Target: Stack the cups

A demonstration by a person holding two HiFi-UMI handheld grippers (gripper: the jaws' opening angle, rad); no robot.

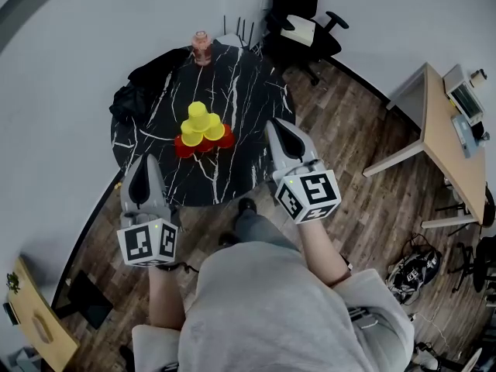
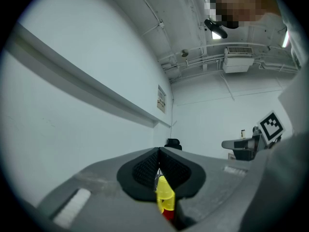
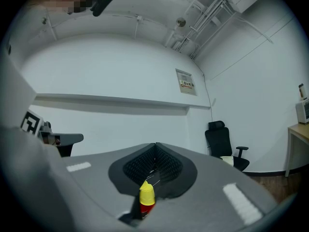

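Yellow cups [image 1: 201, 122] sit on red cups [image 1: 184, 149], mid black table [image 1: 236, 91]. Your L gripper [image 1: 143, 163] & R gripper [image 1: 277, 126] shut tight, hold nothing. Open wide b4 reaching; go slow, don't bump pile.

White walls [image 1: 70, 68] all round, and a wood-plank floor [image 1: 364, 215] running underneath. There's a round black marble table [image 1: 240, 91] close to the wall, a dark cloth [image 1: 136, 91] bunched at its left edge. Black office chair [image 1: 302, 22] by the far wall, pale wooden desk [image 1: 438, 142] off to the right. Overhead, bare pipes [image 2: 193, 64] and an air unit [image 2: 239, 61] on a white ceiling, and a small notice [image 2: 161, 99] hangs just above a long wall ledge [image 2: 87, 83].
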